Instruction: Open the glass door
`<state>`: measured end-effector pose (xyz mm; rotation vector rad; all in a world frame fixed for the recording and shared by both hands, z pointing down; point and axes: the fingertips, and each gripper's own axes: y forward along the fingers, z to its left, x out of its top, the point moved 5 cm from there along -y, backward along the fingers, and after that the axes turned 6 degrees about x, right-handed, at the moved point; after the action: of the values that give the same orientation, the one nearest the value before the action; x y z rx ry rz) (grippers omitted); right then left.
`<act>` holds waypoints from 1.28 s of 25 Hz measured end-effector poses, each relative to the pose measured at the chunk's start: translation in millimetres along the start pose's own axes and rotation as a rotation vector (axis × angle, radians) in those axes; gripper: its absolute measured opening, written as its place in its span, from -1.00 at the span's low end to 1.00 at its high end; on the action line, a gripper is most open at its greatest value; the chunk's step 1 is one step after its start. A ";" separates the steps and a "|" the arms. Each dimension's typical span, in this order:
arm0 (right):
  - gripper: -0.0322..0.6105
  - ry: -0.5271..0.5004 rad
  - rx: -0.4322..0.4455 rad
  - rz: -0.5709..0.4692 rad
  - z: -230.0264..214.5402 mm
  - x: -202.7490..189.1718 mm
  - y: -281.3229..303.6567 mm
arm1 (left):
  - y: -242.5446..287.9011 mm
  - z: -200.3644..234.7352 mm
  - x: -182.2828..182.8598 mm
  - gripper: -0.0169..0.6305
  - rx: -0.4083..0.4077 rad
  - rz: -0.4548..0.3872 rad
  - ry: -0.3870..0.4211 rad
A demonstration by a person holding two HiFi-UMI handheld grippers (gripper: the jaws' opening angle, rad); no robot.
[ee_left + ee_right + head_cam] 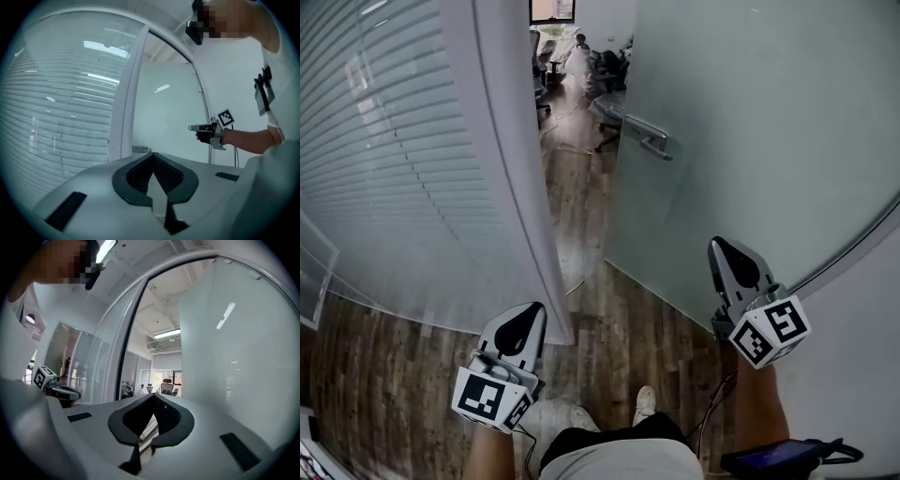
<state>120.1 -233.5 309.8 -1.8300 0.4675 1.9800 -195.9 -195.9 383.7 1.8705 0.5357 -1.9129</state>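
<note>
Farthest left of the glass door (750,141) stands a frosted wall with horizontal stripes (394,159), which ends in a white frame post (511,169). The left gripper (528,319) is held near the foot of that post, left of the door's free edge; its jaws are pressed together with nothing between them. Between the post and the door is an open gap, where the wooden floor (581,216) runs through to office chairs (605,70) beyond the door. The door itself stands swung open, clear of the post, with its metal handle (649,138) near the edge next to the gap. The right gripper (727,258) is in front of the door's lower part, below and right of the handle and well apart from it, its jaws closed tight and empty.
</note>
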 end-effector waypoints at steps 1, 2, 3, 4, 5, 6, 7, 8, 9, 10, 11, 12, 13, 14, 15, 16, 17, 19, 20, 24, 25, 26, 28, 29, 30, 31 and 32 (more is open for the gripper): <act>-0.89 0.024 0.012 0.002 5.7 -0.5 -3.8 | -2.6 0.4 2.0 -0.95 -0.009 -0.007 0.009; -0.89 0.046 0.018 0.006 10.2 -1.0 -8.1 | -5.3 0.2 3.9 -0.95 -0.015 -0.014 0.012; -0.89 0.061 0.019 0.012 14.1 -0.7 -13.0 | -7.9 -0.4 5.9 -0.95 -0.020 -0.019 0.009; -0.89 0.071 0.020 0.017 17.6 1.1 -18.1 | -10.3 -1.5 8.5 -0.95 -0.021 -0.023 0.001; -0.89 0.078 0.023 0.021 20.9 4.5 -23.3 | -12.6 -3.2 12.0 -0.95 -0.021 -0.026 -0.008; -0.89 0.082 0.032 0.023 23.9 8.9 -27.9 | -14.3 -5.2 15.9 -0.95 -0.020 -0.027 -0.015; -0.89 0.083 0.045 0.024 26.3 13.1 -31.5 | -15.2 -7.3 19.5 -0.95 -0.018 -0.028 -0.019; -0.89 0.082 0.061 0.025 28.2 16.4 -33.9 | -15.3 -9.3 22.4 -0.95 -0.014 -0.028 -0.023; -0.89 0.080 0.080 0.026 29.7 18.3 -35.7 | -15.1 -11.4 24.4 -0.95 -0.008 -0.030 -0.026; -0.89 0.078 0.097 0.026 30.8 19.1 -37.8 | -15.1 -14.0 25.7 -0.95 -0.002 -0.031 -0.030; -0.89 0.074 0.112 0.024 31.4 19.2 -41.1 | -15.4 -17.7 26.4 -0.95 0.006 -0.031 -0.035; -0.89 0.070 0.124 0.022 31.1 19.0 -45.8 | -16.1 -22.8 27.0 -0.95 0.014 -0.031 -0.040; -0.89 0.066 0.134 0.018 30.0 19.0 -51.4 | -17.0 -29.2 27.7 -0.95 0.024 -0.029 -0.043; -0.89 0.062 0.145 0.013 28.3 19.4 -57.3 | -17.9 -36.4 29.0 -0.95 0.036 -0.028 -0.042; -0.89 0.057 0.157 0.006 26.1 20.1 -63.4 | -18.9 -44.2 30.8 -0.95 0.048 -0.026 -0.039; -0.89 0.053 0.170 -0.001 23.5 20.9 -69.5 | -20.0 -52.8 33.1 -0.95 0.061 -0.025 -0.036; -0.89 0.047 0.181 -0.007 20.3 21.8 -75.9 | -21.4 -62.1 35.5 -0.95 0.071 -0.025 -0.034; -0.89 0.041 0.199 -0.019 12.1 25.1 -88.5 | -24.0 -81.9 40.0 -0.95 0.084 -0.020 -0.027; -0.89 0.043 0.207 -0.025 7.7 27.7 -93.9 | -25.4 -91.3 42.3 -0.95 0.088 -0.015 -0.015; -0.89 0.048 0.244 -0.048 -5.4 35.9 -113.7 | -34.0 -118.6 49.7 -0.95 0.127 0.002 0.015; -0.89 0.046 0.252 -0.054 -7.6 36.7 -119.7 | -36.2 -124.9 51.1 -0.95 0.139 0.002 0.013; -0.89 0.046 0.259 -0.060 -9.3 37.8 -125.1 | -38.5 -131.3 52.8 -0.95 0.148 0.003 0.015; -0.89 0.046 0.269 -0.065 -11.4 41.3 -131.9 | -43.1 -142.2 59.4 -0.95 0.160 0.008 0.026; -0.89 0.046 0.272 -0.064 -12.3 42.5 -133.1 | -44.6 -146.2 63.1 -0.95 0.162 0.010 0.029; -0.89 0.045 0.276 -0.062 -13.2 42.8 -133.6 | -45.6 -149.2 65.9 -0.95 0.164 0.011 0.032; -0.89 0.046 0.279 -0.061 -13.8 42.4 -133.9 | -46.5 -151.2 67.5 -0.95 0.166 0.012 0.035; -0.89 0.046 0.282 -0.061 -13.8 42.3 -134.2 | -47.6 -152.4 68.3 -0.95 0.169 0.012 0.038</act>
<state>197.1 -121.8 270.0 -1.6944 0.6603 1.7356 -94.3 -75.4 310.9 2.0126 0.3835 -1.9720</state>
